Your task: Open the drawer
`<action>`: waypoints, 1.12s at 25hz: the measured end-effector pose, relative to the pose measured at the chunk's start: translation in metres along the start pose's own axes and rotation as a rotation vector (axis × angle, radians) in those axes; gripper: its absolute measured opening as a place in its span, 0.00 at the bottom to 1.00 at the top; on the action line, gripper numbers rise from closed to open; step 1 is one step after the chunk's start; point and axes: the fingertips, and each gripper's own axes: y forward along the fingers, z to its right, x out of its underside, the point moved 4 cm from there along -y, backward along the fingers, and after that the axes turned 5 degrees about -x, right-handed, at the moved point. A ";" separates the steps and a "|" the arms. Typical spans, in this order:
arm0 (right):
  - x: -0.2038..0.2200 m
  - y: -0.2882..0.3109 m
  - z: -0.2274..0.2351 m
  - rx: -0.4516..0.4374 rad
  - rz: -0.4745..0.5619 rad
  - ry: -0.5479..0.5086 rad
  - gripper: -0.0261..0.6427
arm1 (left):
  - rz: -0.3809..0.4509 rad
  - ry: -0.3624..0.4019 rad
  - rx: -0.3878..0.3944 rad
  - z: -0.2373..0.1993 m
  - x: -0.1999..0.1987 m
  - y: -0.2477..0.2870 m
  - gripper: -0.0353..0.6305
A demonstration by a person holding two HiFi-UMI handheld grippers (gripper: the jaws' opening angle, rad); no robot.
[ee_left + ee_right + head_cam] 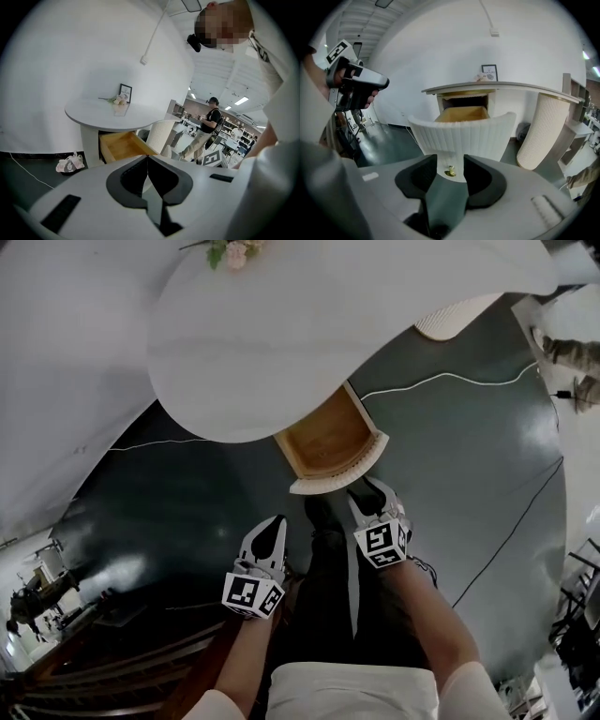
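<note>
Underfoot, dark glossy floor [187,512] surrounds the round white table [281,352]; drawer [323,442] open.

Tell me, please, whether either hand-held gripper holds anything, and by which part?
Nothing: the right hand-held gripper is open, off the drawer knob; the left hand-held gripper is shut, empty.

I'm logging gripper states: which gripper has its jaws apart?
The right gripper: its jaws stand apart, the brass drawer knob showing between them, while the left gripper has its jaws touching.
</note>
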 end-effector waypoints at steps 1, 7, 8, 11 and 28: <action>-0.006 -0.006 -0.001 0.004 -0.001 0.012 0.32 | 0.000 0.003 -0.001 0.001 -0.006 -0.004 0.06; -0.047 -0.046 -0.010 -0.006 -0.038 0.033 0.32 | 0.004 -0.017 -0.024 0.012 -0.044 -0.031 0.06; -0.054 -0.053 -0.011 -0.009 -0.045 0.035 0.32 | -0.003 -0.019 -0.024 0.015 -0.050 -0.035 0.06; -0.079 -0.068 -0.015 -0.016 -0.049 0.035 0.32 | -0.015 -0.027 -0.020 0.021 -0.068 -0.046 0.06; -0.209 -0.156 0.009 -0.011 -0.054 -0.016 0.23 | 0.020 -0.057 -0.068 0.051 -0.158 -0.121 0.06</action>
